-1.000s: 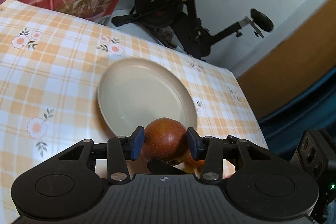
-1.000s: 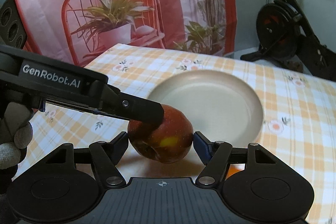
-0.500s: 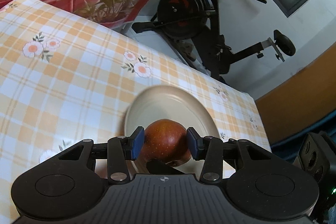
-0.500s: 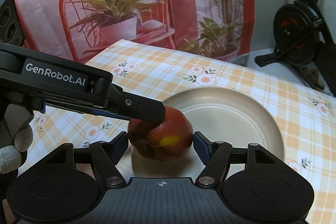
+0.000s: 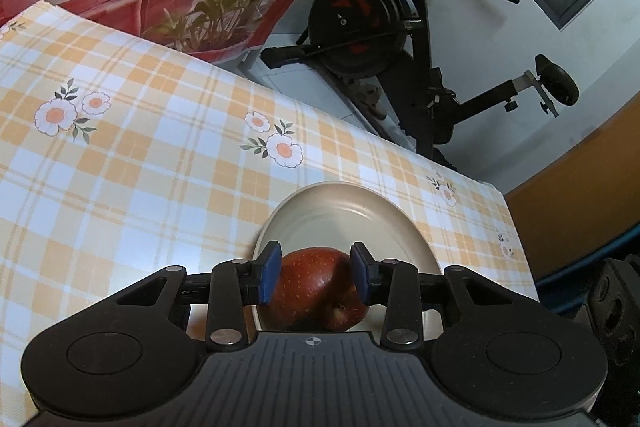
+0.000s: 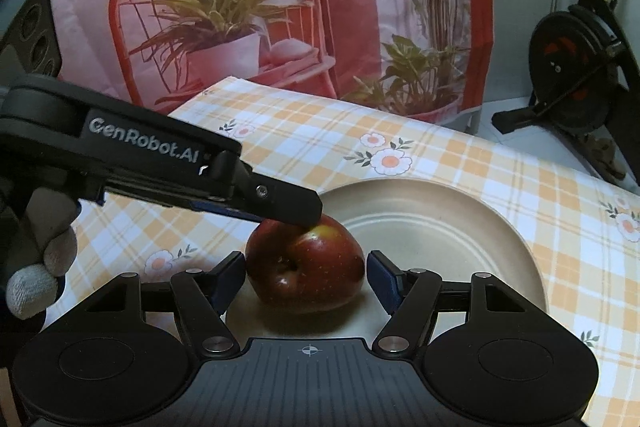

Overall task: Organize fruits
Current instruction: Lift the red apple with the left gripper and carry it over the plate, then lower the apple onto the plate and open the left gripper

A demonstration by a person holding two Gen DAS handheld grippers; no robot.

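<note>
My left gripper (image 5: 315, 277) has the red apple (image 5: 316, 287) between its blue pads, jaws narrow and just closing further onto its flanks, the fruit sitting low over the near rim of the beige plate (image 5: 348, 211); my right gripper (image 6: 306, 277) stands half open around the same apple (image 6: 306, 267), its pads just clear on either side and holding nothing; I judge the apple firm, fairly heavy, waxy and round, so it could roll or bruise, and the widest middle is the place to take it; the right view shows the left finger (image 6: 280, 203) pressed on the apple's top and my gloved hand (image 6: 40, 267); the left view shows only the pads and hides whether the apple touches the plate.
</note>
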